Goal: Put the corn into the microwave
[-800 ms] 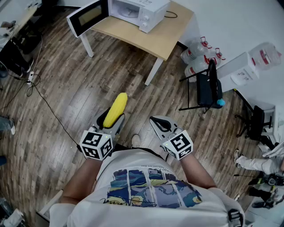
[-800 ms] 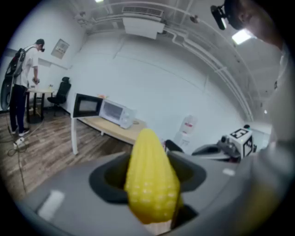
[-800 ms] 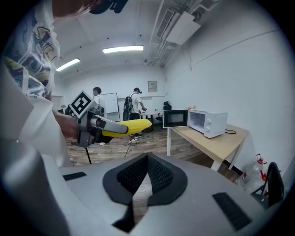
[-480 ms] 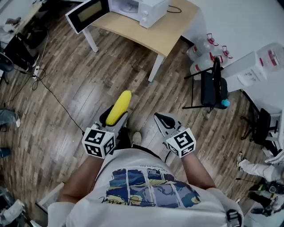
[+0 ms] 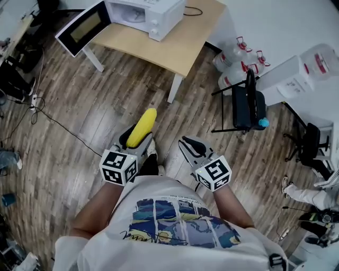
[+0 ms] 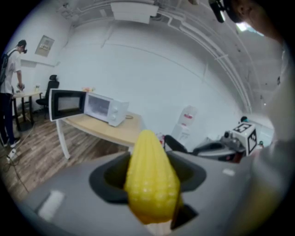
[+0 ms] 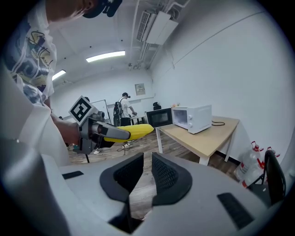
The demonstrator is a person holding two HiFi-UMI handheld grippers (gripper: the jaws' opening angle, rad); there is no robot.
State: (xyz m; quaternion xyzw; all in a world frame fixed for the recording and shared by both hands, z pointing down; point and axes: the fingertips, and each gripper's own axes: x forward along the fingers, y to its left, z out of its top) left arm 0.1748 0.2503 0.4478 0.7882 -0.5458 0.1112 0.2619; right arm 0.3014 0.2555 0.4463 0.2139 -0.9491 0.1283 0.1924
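A yellow corn cob (image 5: 144, 123) sticks forward out of my left gripper (image 5: 139, 138), which is shut on its lower end. In the left gripper view the corn (image 6: 151, 179) fills the space between the jaws. My right gripper (image 5: 189, 144) is held beside it, shut with nothing between its pads (image 7: 162, 174); from there the corn (image 7: 131, 132) shows at the left. The white microwave (image 5: 145, 13) stands far ahead on a wooden table (image 5: 175, 47), its door (image 5: 82, 29) swung open to the left. Both grippers are well short of it, over the floor.
A black chair (image 5: 246, 103) and water bottles (image 5: 238, 61) stand to the right of the table. Cables (image 5: 37, 100) trail across the wood floor at the left. A person (image 7: 123, 108) stands at a desk far back in the room.
Both grippers keep their pose and the left keeps its hold on the corn. In the head view the table and microwave have slid to the left.
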